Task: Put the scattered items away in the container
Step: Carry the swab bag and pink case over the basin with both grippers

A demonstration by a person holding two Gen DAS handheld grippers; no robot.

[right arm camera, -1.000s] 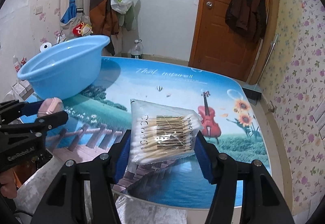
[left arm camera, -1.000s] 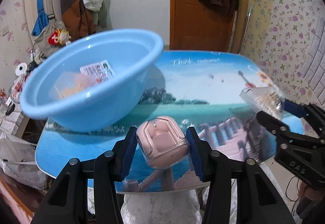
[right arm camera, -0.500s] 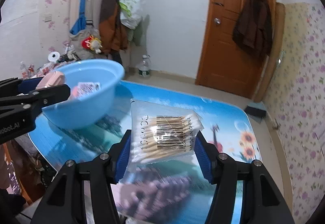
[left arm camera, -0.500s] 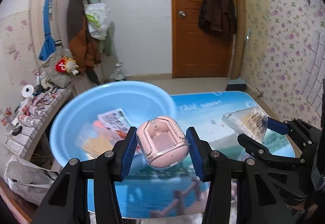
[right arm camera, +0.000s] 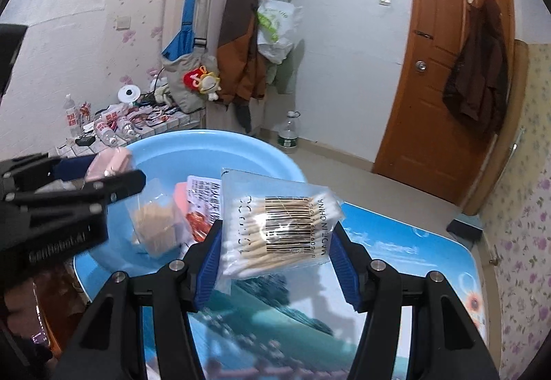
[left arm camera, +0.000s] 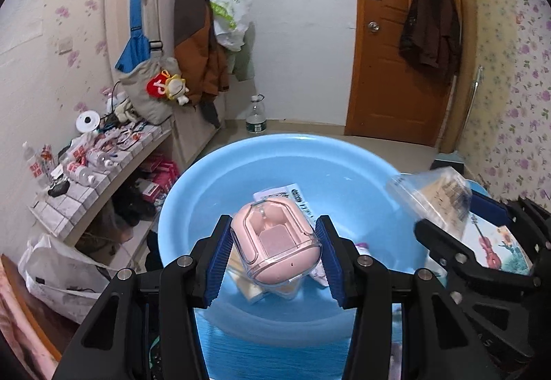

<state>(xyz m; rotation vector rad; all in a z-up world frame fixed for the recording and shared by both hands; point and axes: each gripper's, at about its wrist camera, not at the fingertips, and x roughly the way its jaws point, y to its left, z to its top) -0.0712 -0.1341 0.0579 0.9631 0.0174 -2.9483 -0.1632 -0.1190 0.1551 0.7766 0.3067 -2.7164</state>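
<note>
My left gripper (left arm camera: pixel 273 250) is shut on a pink earbud case (left arm camera: pixel 275 247) with a clear lid and holds it over the light blue basin (left arm camera: pixel 213 180). In the right wrist view the same left gripper (right arm camera: pixel 113 170) and the pink case (right arm camera: pixel 110 164) hang above the basin (right arm camera: pixel 206 145). My right gripper (right arm camera: pixel 275 252) is shut on a clear bag of cotton swabs (right arm camera: pixel 279 225), just right of the basin's rim. In the left wrist view that bag (left arm camera: pixel 430 197) shows at the basin's right edge. Several small packets (right arm camera: pixel 162 225) lie inside the basin.
The basin stands at the left end of a table (right arm camera: pixel 413 259) with a blue landscape print. A tiled shelf (left arm camera: pixel 89 166) cluttered with bottles runs along the left wall. Coats and bags (left arm camera: pixel 196 28) hang there. A wooden door (left arm camera: pixel 403 35) is behind, with a water bottle (left arm camera: pixel 255 114) on the floor.
Both grippers have risen and swung left towards the basin with their loads. The pink case now hangs over the basin's inside, and the swab bag has reached its right rim.
</note>
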